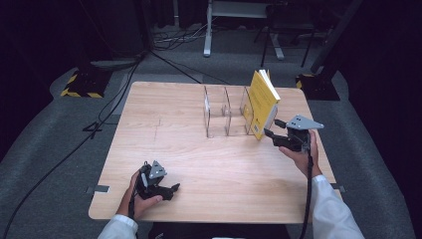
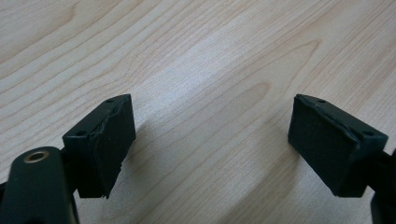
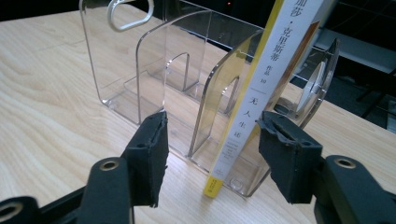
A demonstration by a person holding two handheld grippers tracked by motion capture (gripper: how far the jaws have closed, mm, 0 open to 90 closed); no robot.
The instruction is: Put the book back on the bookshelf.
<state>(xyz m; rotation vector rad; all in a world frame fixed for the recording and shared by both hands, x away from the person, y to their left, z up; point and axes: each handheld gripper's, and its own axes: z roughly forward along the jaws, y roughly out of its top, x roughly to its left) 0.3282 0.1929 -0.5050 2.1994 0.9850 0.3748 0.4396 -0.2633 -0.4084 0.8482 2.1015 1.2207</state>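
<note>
yellow book (image 1: 262,103) sits tilted in the clear rack's (image 1: 219,112) end slot, right gripper (image 1: 274,128) released around its spine. next it just backs away. left gripper (image 1: 171,189) rests open, empty.

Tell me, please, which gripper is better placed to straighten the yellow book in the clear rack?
Right. The right gripper sits open at the yellow book leaning in the clear rack; the left gripper rests far off.
</note>
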